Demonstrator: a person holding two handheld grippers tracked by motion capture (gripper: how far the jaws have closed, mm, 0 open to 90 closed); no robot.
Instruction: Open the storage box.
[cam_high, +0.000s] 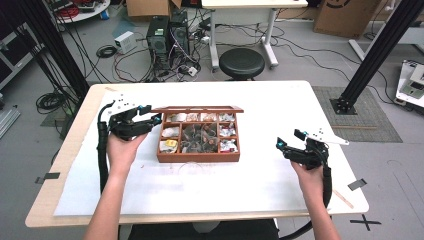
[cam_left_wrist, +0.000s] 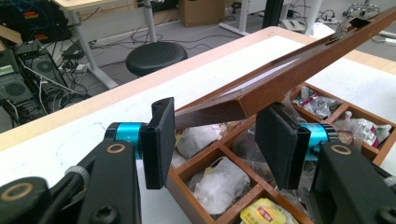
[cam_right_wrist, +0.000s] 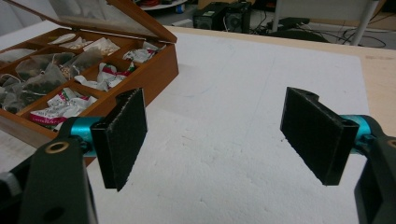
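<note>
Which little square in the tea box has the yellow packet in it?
The near-left corner square of the tea box, closest to the left gripper. Its yellow packet stands out; the squares around it hold white or dark packets.

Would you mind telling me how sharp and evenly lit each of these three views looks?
High view: soft overall, even light, the wooden box only coarsely resolved. Left gripper view: the left tongs and lid edge crisp, glare on the lid's pane, background bright. Right gripper view: the right tongs sharp, the white table cover bright, with soft shadows.
</note>
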